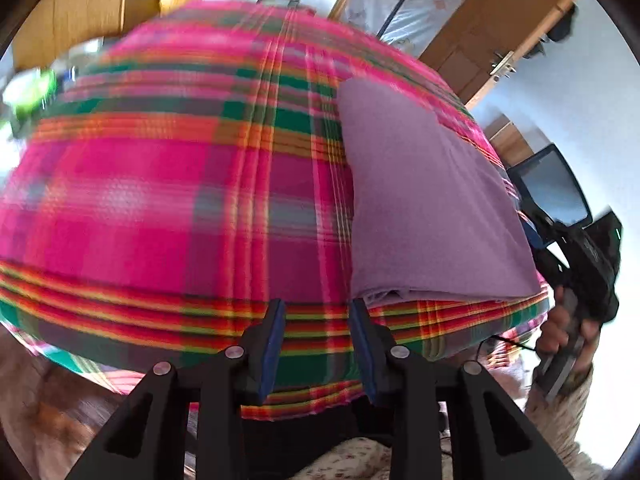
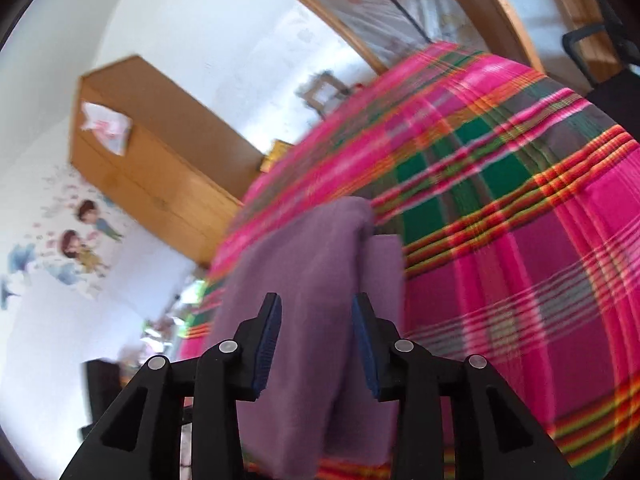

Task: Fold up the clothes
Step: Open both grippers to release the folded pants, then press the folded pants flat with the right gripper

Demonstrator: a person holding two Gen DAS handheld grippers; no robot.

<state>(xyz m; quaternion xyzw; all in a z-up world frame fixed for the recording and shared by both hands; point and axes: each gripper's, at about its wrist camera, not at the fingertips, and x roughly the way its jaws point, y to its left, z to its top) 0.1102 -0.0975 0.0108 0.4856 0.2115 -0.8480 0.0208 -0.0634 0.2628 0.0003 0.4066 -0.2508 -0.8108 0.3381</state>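
Note:
A folded purple garment (image 1: pixel 424 204) lies on the right part of a table covered by a pink, green and orange plaid cloth (image 1: pixel 168 184). My left gripper (image 1: pixel 317 312) is open and empty, at the table's near edge just left of the garment's near corner. My right gripper (image 2: pixel 316 308) is open, its jaws standing over the purple garment (image 2: pixel 304 264), which looks folded into a thick stack. I cannot tell whether it touches the garment. In the left wrist view the right gripper's body (image 1: pixel 592 264) and the hand on it show at the table's right end.
A wooden cupboard (image 2: pixel 160 152) stands by the white wall beyond the table's left end. A wooden door (image 1: pixel 492 28) and a dark monitor (image 1: pixel 556 188) are to the right. Small objects (image 1: pixel 36 92) sit at the table's far left, blurred.

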